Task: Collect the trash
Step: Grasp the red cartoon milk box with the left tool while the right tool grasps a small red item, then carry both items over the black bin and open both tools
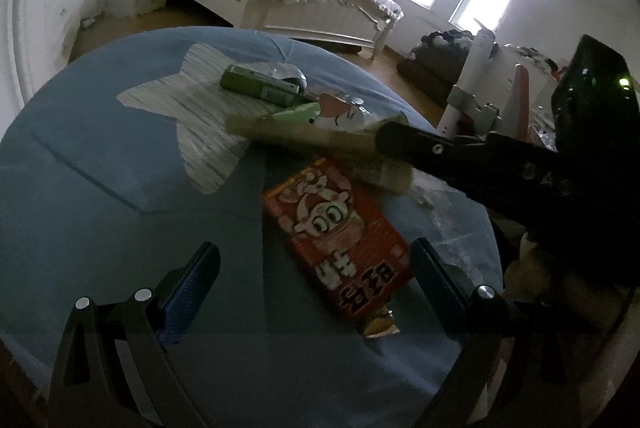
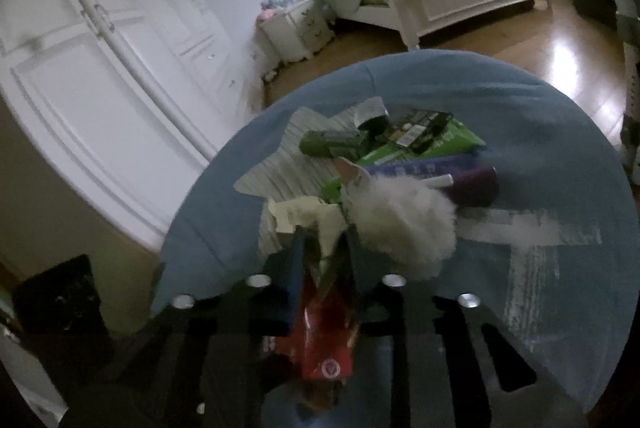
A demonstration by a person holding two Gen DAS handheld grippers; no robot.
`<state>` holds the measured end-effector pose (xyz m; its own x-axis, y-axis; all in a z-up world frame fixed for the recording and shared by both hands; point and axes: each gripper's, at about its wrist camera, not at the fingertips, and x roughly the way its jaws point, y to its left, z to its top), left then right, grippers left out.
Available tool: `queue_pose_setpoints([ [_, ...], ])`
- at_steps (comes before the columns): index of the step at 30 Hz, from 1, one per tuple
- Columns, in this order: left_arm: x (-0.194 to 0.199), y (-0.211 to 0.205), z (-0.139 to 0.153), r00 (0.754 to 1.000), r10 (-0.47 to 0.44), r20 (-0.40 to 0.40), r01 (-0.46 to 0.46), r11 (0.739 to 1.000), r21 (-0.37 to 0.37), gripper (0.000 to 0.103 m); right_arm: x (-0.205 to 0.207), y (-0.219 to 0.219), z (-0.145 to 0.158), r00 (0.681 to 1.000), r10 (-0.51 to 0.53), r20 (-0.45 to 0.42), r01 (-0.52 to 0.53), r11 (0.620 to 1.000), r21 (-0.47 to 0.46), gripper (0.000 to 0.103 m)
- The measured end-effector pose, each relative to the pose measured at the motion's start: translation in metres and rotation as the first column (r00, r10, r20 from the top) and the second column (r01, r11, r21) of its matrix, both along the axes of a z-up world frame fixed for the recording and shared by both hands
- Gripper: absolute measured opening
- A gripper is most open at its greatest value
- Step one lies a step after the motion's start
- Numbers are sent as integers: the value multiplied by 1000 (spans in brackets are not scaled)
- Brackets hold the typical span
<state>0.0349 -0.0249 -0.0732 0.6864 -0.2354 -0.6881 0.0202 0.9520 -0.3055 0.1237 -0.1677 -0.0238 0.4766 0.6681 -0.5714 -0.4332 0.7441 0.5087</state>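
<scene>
Fingers of the right gripper [image 2: 322, 248] pinch a pale wrapper [image 2: 304, 214], left gripper [image 1: 316, 268] gapes empty over the red packet [image 1: 340, 228], likely next to grasp.

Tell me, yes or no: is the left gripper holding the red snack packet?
No; the left gripper stands open, its jaws either side of the red snack packet without touching it.

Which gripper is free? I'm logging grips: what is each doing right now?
Left gripper: open, empty, above the red packet.
Right gripper: shut on a red wrapper.
</scene>
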Motion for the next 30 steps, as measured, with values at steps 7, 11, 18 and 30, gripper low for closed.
queue_pose_setpoints([
  [7, 16, -18, -1, 999, -23, -23, 23, 1000, 2, 95, -11, -34, 18, 998, -49, 45, 44, 993, 108, 11],
  [11, 25, -22, -3, 999, -10, -48, 12, 1000, 26, 89, -21, -51, 26, 993, -88, 73, 77, 987, 139, 11],
  [18, 22, -11, -7, 997, -30, -68, 32, 999, 18, 62, -29, -67, 26, 990, -117, 72, 105, 981, 162, 11],
  [30, -7, 3, 29, 998, -34, 60, 33, 999, 19, 55, -51, -95, 40, 972, -217, 94, 189, 952, 239, 11],
])
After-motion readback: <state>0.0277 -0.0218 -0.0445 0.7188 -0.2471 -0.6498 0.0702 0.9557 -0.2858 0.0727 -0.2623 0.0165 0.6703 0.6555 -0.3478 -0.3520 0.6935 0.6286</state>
